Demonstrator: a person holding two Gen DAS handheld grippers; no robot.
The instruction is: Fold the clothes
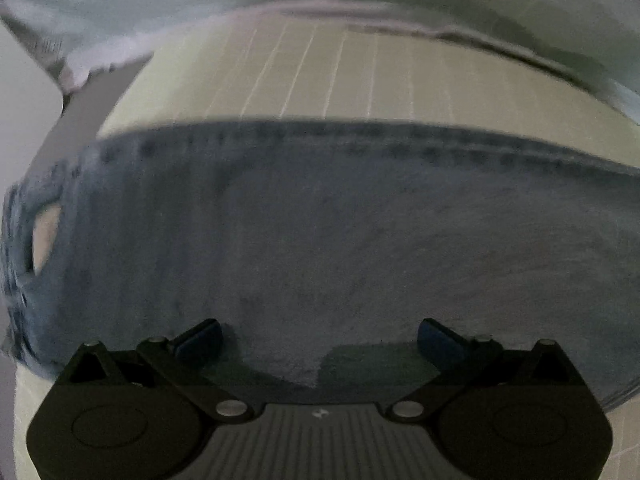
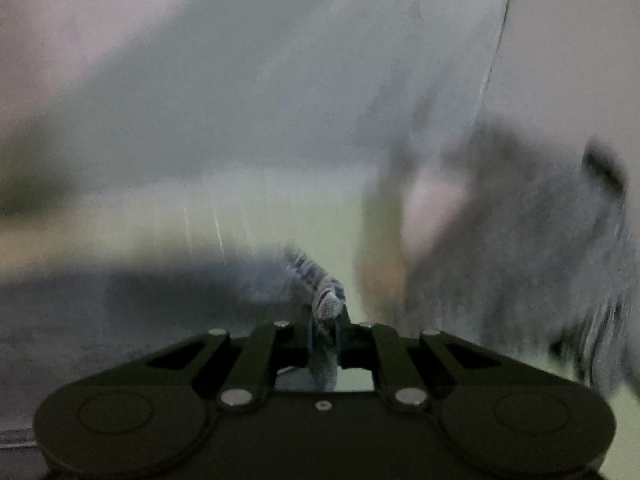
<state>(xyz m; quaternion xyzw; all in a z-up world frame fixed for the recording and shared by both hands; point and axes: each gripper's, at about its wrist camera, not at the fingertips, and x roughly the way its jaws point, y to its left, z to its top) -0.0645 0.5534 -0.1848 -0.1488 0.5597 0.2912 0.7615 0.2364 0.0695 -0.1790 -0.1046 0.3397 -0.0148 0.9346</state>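
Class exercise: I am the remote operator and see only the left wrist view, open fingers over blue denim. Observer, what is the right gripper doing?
Observer: The right gripper is shut on a frayed edge of the denim.
Operator: Is that edge flat on the surface?
Observer: No, it rises off the pale surface into the jaws.
Operator: Anything else nearby?
Observer: A blurred mass of grey-blue cloth on that view's right side.

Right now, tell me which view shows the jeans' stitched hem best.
The left wrist view: the hem runs sharp across the jeans on the checked sheet. The right wrist view is blurred, showing only a frayed denim bit pinched in the right hand-held gripper.
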